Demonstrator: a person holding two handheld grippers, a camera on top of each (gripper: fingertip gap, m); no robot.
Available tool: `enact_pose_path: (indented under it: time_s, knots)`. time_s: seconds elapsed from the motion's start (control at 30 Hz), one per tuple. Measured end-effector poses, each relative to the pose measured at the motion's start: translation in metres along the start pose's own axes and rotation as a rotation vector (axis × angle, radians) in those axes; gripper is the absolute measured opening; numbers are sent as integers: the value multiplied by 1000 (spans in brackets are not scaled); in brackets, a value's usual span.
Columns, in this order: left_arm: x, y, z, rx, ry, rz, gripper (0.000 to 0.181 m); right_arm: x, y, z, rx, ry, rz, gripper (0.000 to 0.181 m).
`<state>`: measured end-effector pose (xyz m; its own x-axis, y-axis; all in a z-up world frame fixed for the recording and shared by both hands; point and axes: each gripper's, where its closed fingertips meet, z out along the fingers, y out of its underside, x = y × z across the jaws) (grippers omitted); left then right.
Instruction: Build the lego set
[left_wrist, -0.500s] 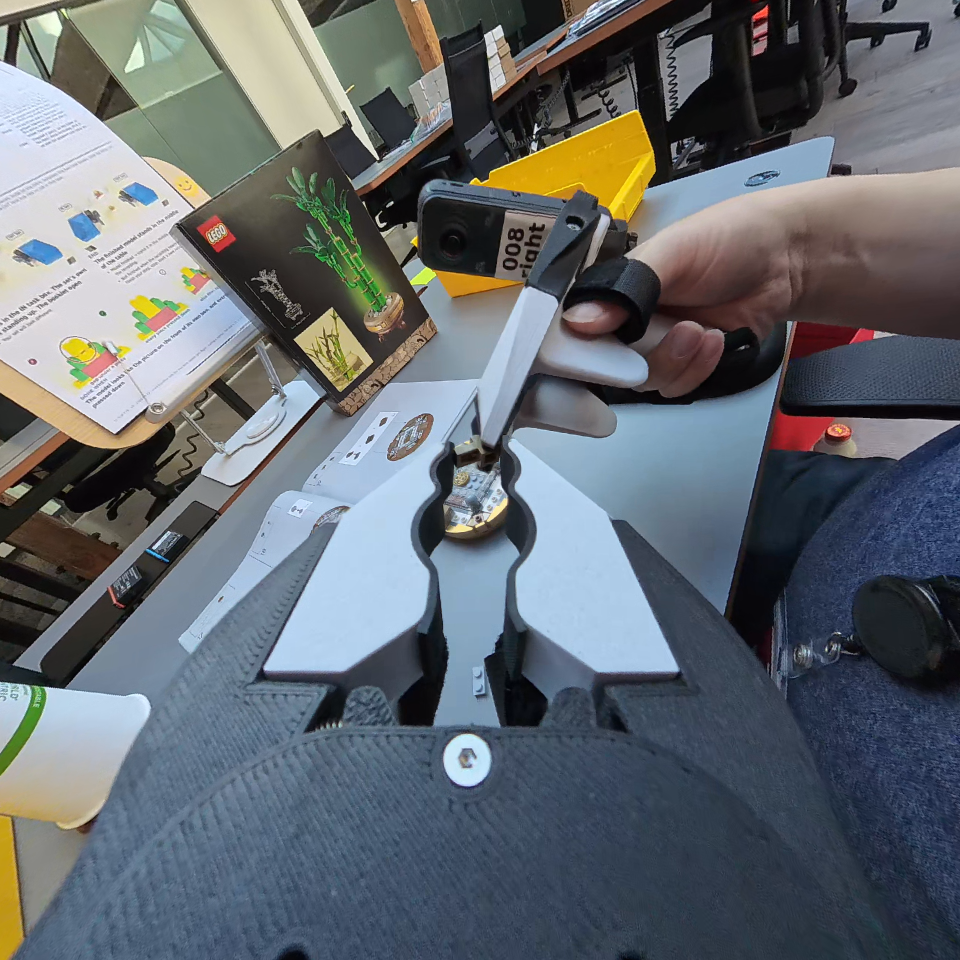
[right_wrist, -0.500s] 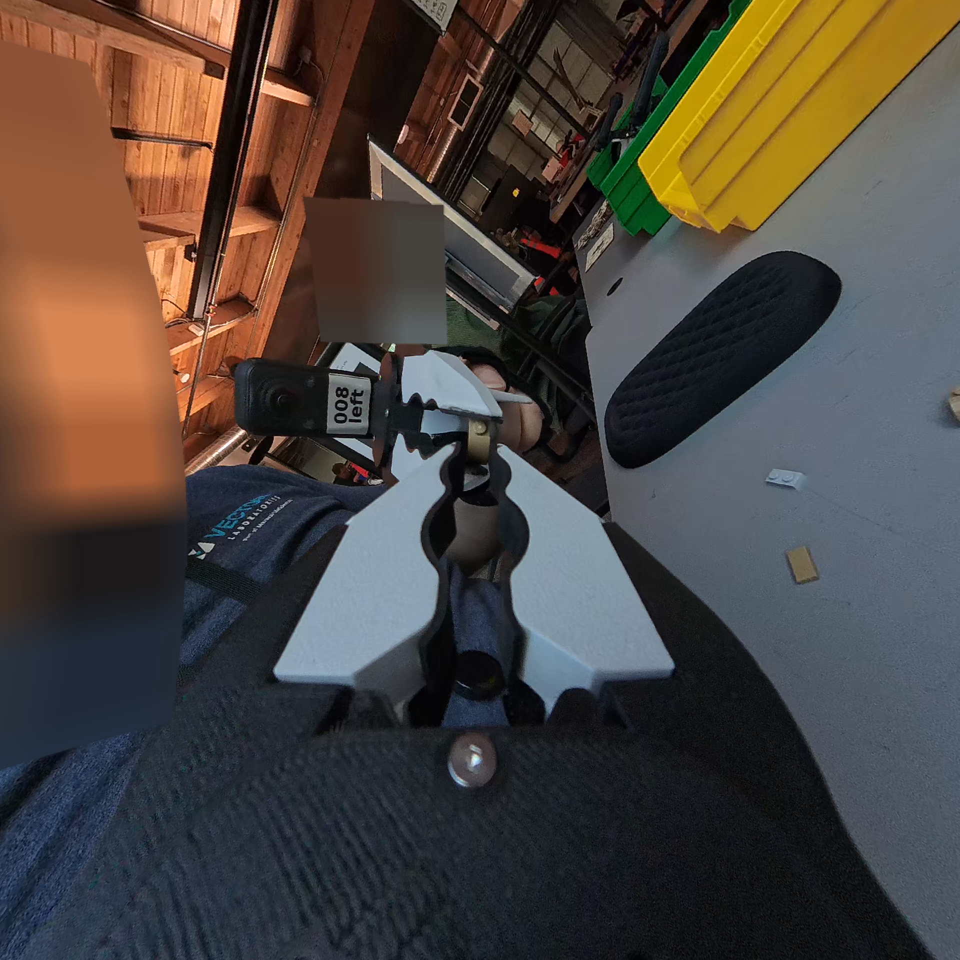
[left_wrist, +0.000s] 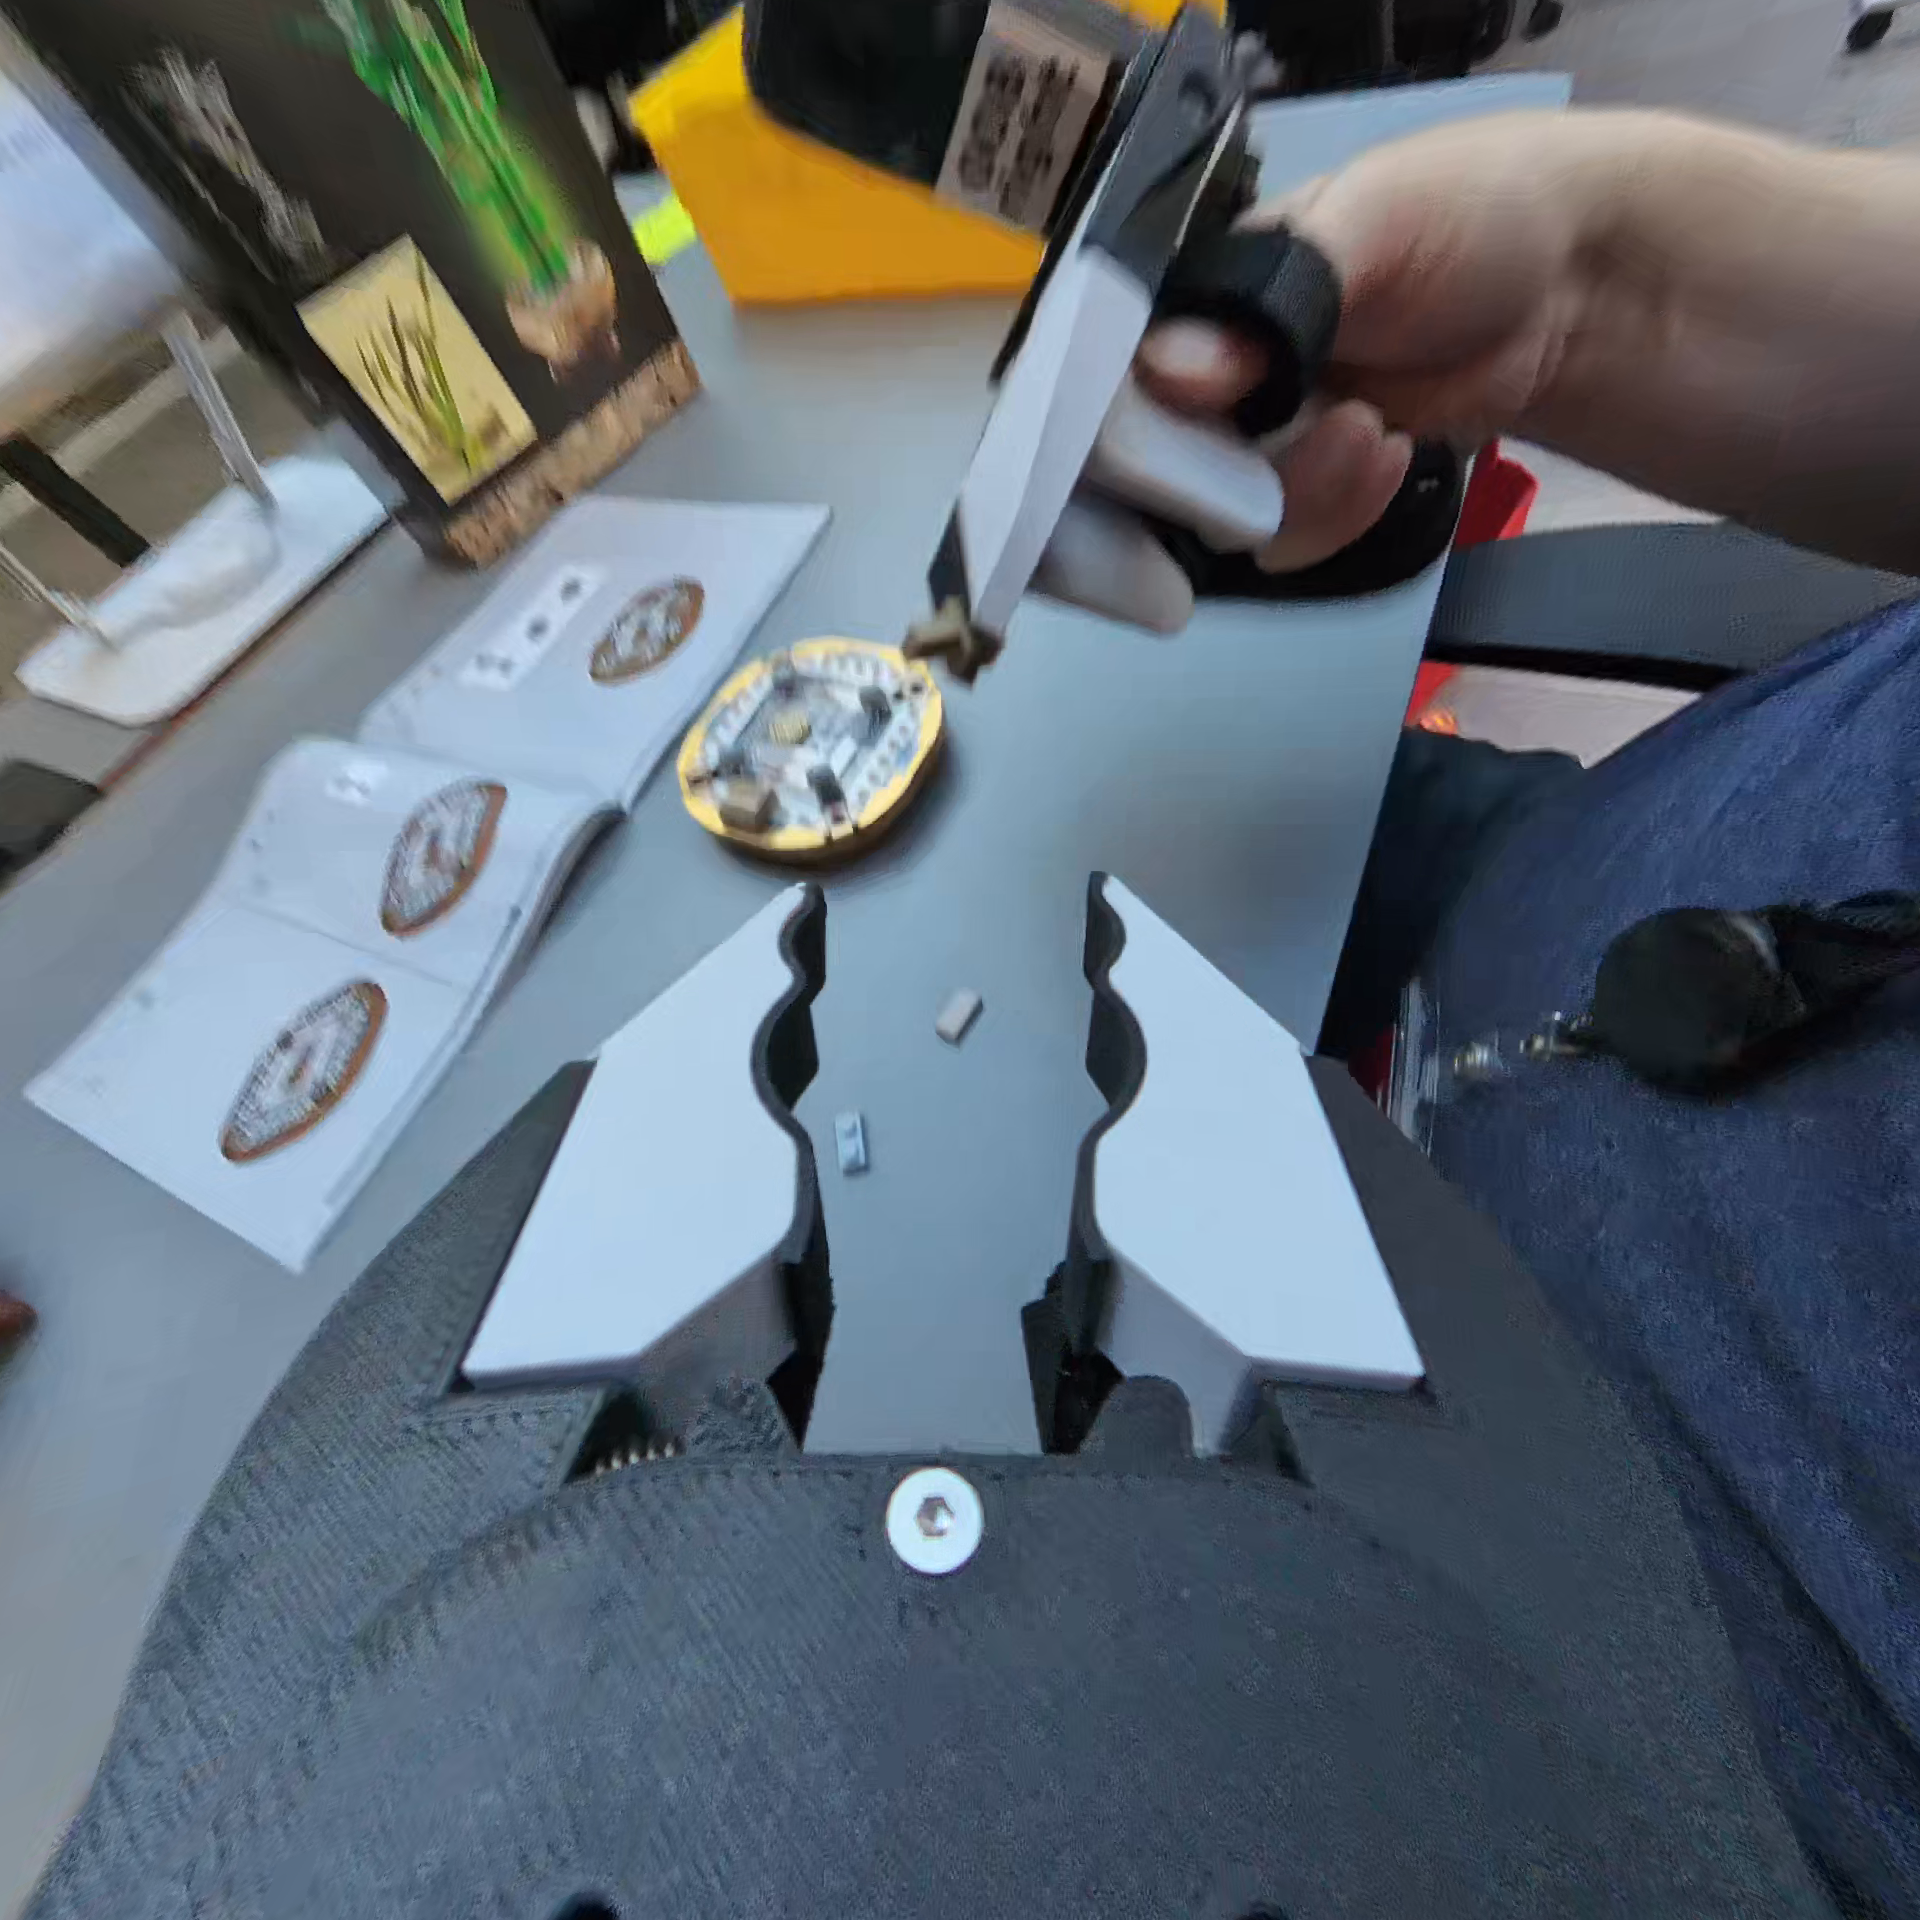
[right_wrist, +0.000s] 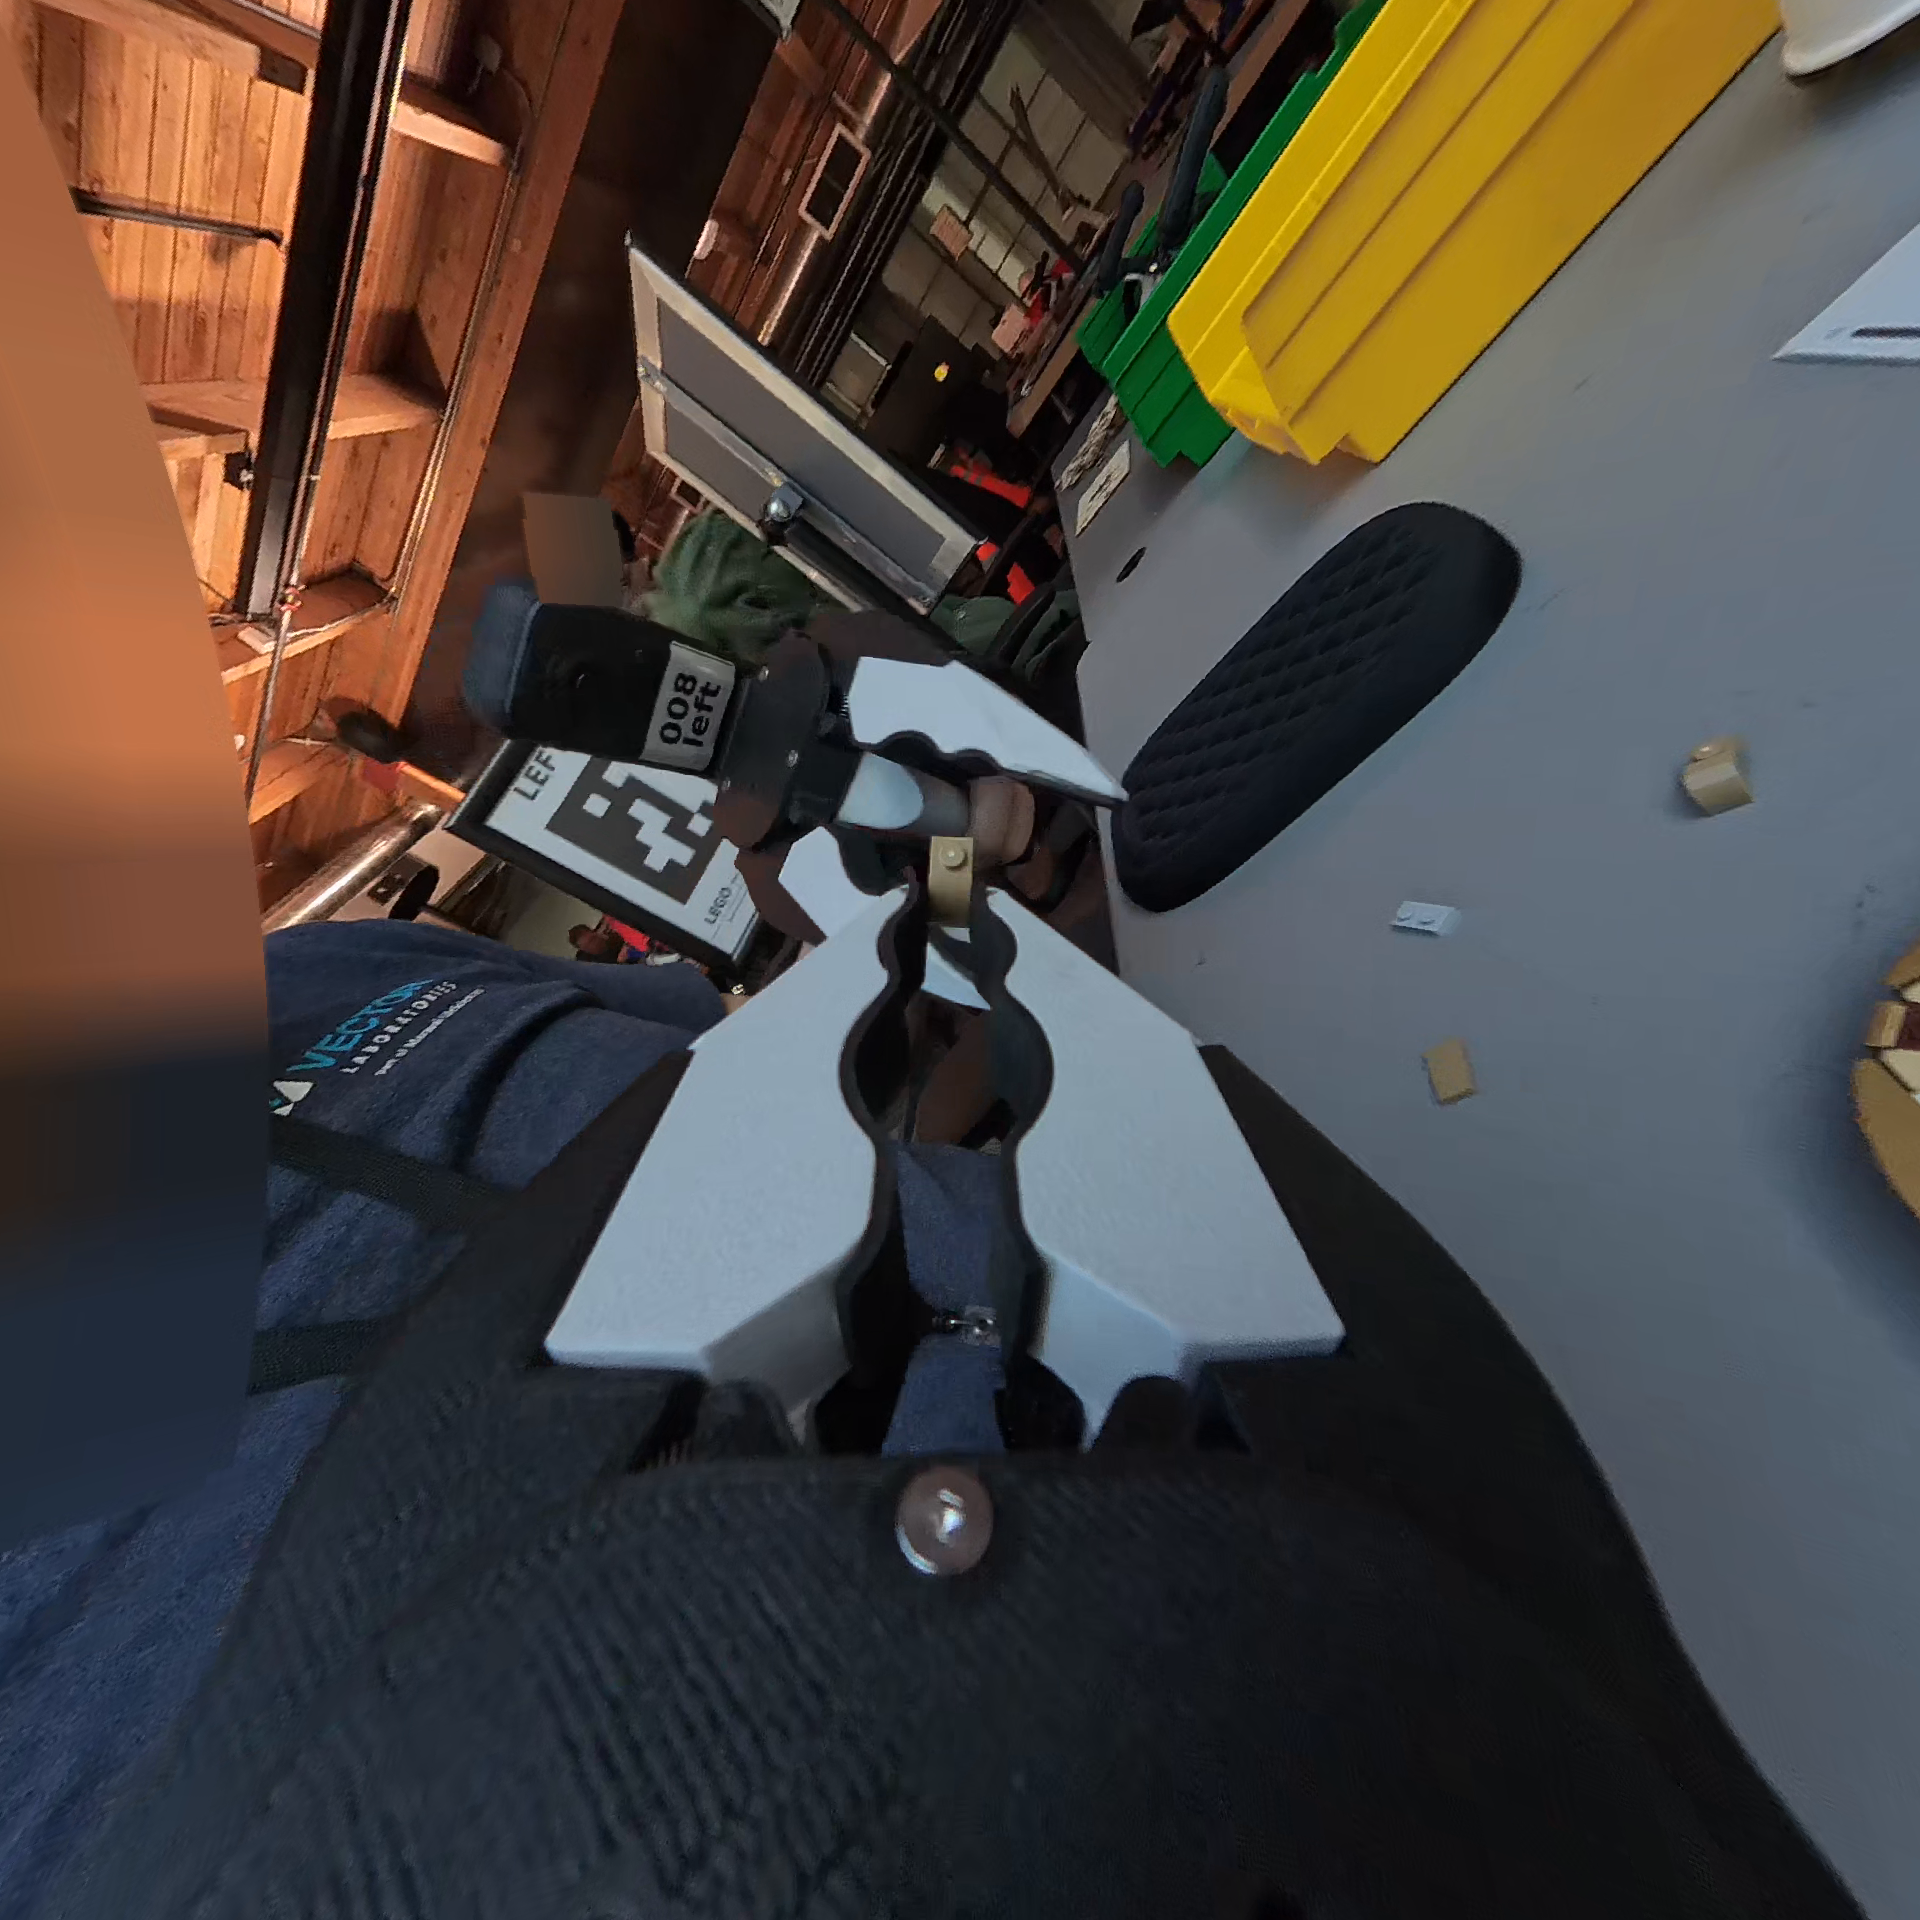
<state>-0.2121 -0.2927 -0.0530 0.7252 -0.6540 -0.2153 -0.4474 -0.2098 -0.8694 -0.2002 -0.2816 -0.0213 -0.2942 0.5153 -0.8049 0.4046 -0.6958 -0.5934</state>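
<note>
left gripper (left_wrist: 951, 914): jaws spread wide, nothing between them; grey table (left_wrist: 1195, 790) visible through the gap. two loose pieces lie on the table inside that gap: a small pale tile (left_wrist: 958, 1014) and a small grey plate (left_wrist: 852, 1141), apart from each other and touching neither finger.

right gripper (right_wrist: 948, 912): fingertips clenched on a small tan piece (right_wrist: 951, 878). in the right wrist view the piece stands out past the tips, long axis roughly in line with the fingers, one stud on the face toward the camera. in the left wrist view the right gripper (left_wrist: 961, 644) points down and slightly left, the piece at its tip hanging just above the far right rim of the round base; contact between them cannot be told, picture blurred.

round base (left_wrist: 810, 750): flat on the table beyond the left gripper's tips, tan rim, white studded top with a few dark and tan parts on it. no long axis.

open instruction booklet (left_wrist: 416, 831) lies left of the base, near its edge. set box (left_wrist: 416, 260) stands upright behind the booklet. yellow bin (left_wrist: 831, 218) at the far table edge. black wrist rest (right_wrist: 1320, 696) on the table, well apart from the loose pieces in the right wrist view.
</note>
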Motion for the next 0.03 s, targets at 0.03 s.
enact_pose_path:
  time_s: [0.03]
  knots:
    - [-6,19,2,-65,9,-60,48,7,-2,-4,15,36,-14,6]
